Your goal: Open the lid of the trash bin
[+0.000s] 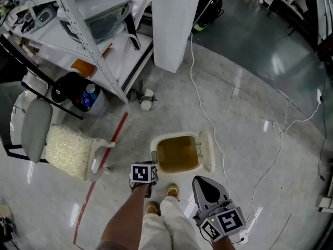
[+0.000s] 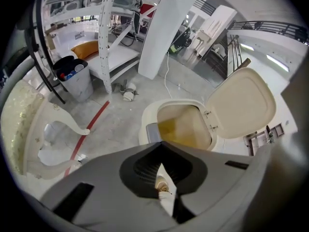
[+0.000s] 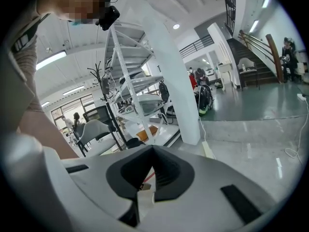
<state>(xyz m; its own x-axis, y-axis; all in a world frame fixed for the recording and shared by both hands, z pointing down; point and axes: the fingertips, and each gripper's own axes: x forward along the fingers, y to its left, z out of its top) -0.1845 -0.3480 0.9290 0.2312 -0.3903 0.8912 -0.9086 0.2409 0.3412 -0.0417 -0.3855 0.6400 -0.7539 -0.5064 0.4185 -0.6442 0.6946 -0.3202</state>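
Cream trash bin (image 2: 148, 117), lid (image 2: 240, 104) open, perhaps lined.

The top of the trash bin (image 1: 177, 154) was wide open, so the way in from above was free. Its lid (image 1: 208, 151) stood up on the right side and blocked that side. A chair (image 1: 67, 151) stood near on the left, and a thin cable (image 1: 204, 108) lay on the floor to the far right.

right tongs (image 3: 153, 150): tips together | white pillar (image 3: 175, 93) ahead | shelf rack (image 3: 126, 83) beside it
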